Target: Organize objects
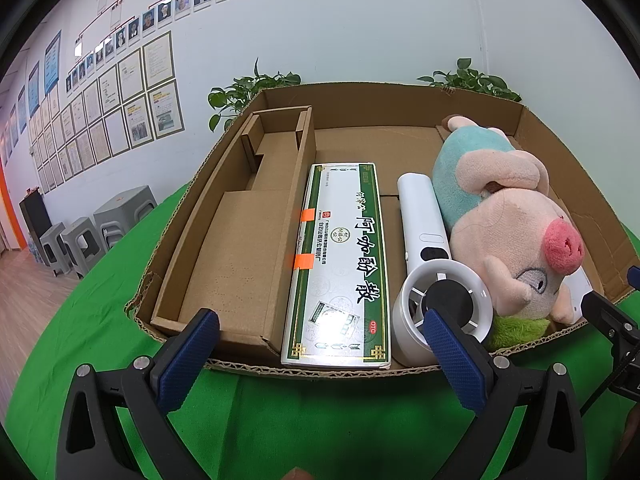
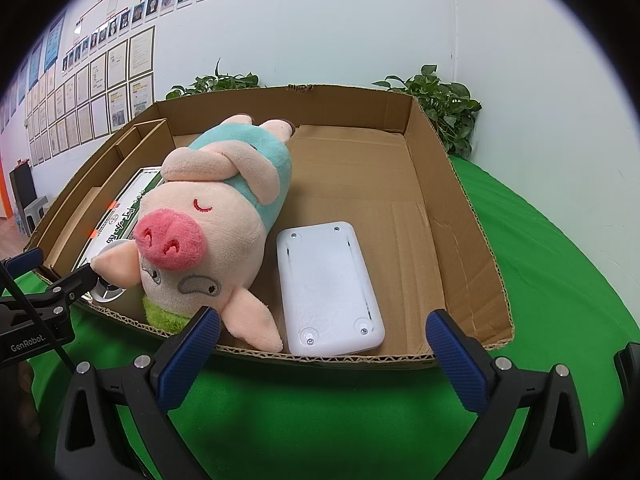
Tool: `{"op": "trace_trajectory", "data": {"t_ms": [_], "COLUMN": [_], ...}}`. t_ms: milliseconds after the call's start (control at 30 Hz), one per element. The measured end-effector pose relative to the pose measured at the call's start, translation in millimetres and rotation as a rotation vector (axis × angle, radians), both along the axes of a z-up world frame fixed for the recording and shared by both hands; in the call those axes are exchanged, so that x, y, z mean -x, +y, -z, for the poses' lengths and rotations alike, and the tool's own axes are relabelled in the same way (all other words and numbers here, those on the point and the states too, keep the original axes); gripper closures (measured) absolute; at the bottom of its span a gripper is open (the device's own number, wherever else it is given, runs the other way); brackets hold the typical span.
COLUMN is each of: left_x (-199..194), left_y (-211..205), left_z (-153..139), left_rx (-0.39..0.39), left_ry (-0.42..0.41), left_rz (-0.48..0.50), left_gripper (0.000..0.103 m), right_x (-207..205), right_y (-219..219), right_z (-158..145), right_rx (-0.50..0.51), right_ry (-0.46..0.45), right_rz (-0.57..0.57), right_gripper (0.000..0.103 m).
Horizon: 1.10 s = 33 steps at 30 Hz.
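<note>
A shallow cardboard tray (image 1: 400,102) sits on a bench covered with a green cloth (image 1: 320,420). Both grippers hover just in front of the tray's near rim, above the cloth, and neither touches anything.

The left gripper (image 1: 320,356) has its jaws spread wide and empty. Ahead of it, a green-and-white medicine box (image 1: 340,264) lies flat in the tray, its long side against a folded cardboard insert (image 1: 248,216) that fills the tray's left part. Two orange tape strips (image 1: 306,236) bridge the box's left edge and the insert. Just right of the box lies a white handheld fan (image 1: 432,264), its round head toward the near rim and its handle pointing to the back wall.

A plush pig (image 2: 212,216) in a teal shirt lies lengthwise beside the fan, its head toward the near rim and resting on a green plush patch (image 2: 164,316). One ear reaches the fan's head.

The right gripper (image 2: 324,348) likewise has its jaws wide apart, holding nothing. In front of it a white rectangular device (image 2: 328,292) lies with its screwed underside up, just right of the pig and close to one of the pig's ears. The tray floor to its right is bare cardboard.

Potted plants (image 2: 444,108) stand behind the tray against a white wall (image 1: 380,20).
</note>
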<state>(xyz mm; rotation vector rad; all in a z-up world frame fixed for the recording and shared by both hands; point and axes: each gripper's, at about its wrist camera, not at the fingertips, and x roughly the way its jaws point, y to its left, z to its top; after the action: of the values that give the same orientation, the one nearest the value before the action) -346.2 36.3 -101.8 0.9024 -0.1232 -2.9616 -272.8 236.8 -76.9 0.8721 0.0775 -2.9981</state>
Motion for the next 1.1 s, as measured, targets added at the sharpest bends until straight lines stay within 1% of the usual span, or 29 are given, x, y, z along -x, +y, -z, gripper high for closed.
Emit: {"op": "trace_trajectory", "data": {"t_ms": [1100], "left_x": [-8.4], "left_y": [-4.7], "left_z": [-6.9], "left_rx": [-0.003], "left_ry": [0.000], "left_rz": [0.001], "left_gripper": [0.000], "right_x": [0.1], "right_y": [0.1], "right_z": [0.2], "right_rx": [0.000], "right_ry": [0.000], "right_rz": [0.000], "right_gripper": [0.001]}}
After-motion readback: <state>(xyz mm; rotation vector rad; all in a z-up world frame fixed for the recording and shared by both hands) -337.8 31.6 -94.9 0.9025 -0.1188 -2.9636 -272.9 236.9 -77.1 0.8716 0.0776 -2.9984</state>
